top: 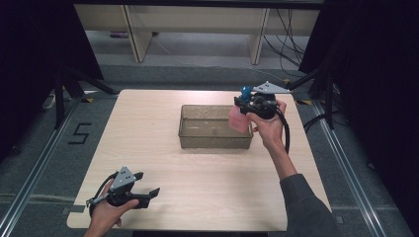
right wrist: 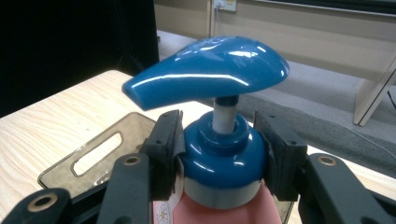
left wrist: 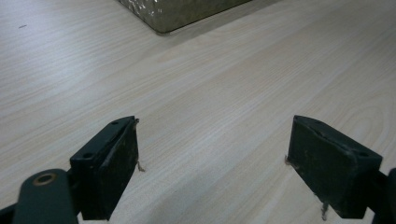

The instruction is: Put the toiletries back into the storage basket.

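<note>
Light wood-grain table [top: 197, 173] on a grey carpeted floor [top: 39, 163]; a black "5" mark [top: 79, 133] sits on the floor at the table's left. Black curtains [top: 29, 49] close both sides, pale furniture legs [top: 136, 34] and loose cables [top: 289, 39] stand behind the far edge. 1 translucent brownish bin [top: 197, 140] rests on the table, right of centre toward the far side; in the right gripper view a slot handle shows in its end wall [right wrist: 98, 154]. Left gripper [top: 148, 192] is held low near the front-left corner of the table, well apart from the bin; in the left gripper view its 2 jaws stand wide apart with bare tabletop between the pads [left wrist: 116, 163], nothing held or touched, and a corner of the bin [left wrist: 182, 14] lies ahead. Right gripper [top: 245, 106] is over the bin's right end. Its jaws are closed on a pink pump bottle [top: 238, 120]: in the right gripper view the pads [right wrist: 170, 154] press on both sides of the blue collar [right wrist: 219, 158], with the blue pump head [right wrist: 210, 70] above the jaws and the pink body [right wrist: 219, 212] below. The bottle hangs upright, its body level with the bin's right rim; whether it touches the bin cannot be told.
</note>
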`<state>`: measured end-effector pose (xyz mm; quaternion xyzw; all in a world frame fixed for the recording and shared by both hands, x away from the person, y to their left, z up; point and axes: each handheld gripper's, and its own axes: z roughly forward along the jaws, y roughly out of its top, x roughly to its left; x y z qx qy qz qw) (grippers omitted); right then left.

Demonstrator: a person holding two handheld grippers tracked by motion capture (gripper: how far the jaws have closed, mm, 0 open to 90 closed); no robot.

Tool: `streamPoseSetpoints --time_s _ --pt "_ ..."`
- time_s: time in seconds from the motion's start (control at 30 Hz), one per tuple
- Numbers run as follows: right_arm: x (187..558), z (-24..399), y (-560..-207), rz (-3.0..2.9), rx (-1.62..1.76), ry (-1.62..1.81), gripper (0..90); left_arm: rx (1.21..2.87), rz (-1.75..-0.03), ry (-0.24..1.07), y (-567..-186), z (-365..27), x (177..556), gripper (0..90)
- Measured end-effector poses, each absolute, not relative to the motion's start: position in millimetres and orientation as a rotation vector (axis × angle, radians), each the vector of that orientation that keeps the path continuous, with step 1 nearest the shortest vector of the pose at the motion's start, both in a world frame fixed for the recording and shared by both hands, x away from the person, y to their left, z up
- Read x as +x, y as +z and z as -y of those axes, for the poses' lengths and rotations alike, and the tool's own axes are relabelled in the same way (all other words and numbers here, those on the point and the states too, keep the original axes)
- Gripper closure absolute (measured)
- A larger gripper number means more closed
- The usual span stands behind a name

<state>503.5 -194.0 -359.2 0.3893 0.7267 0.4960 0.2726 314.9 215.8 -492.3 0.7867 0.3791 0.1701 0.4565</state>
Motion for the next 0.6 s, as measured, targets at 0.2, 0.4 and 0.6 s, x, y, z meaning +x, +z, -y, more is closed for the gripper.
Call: streamPoseSetpoints --time_s 0.2,0.4,0.6 --pt "508 190 -365 -1.967 1.049 1.34 53.8 1.938 -0.935 0.418 -492 -216 315 15.8" --pt "510 186 -372 -1.963 1.053 1.335 53.8 1.942 -0.944 0.416 -492 -217 314 15.7" --pt "512 184 -380 -1.984 1.081 1.338 53.8 1.942 -0.941 0.414 -492 -217 315 15.7"
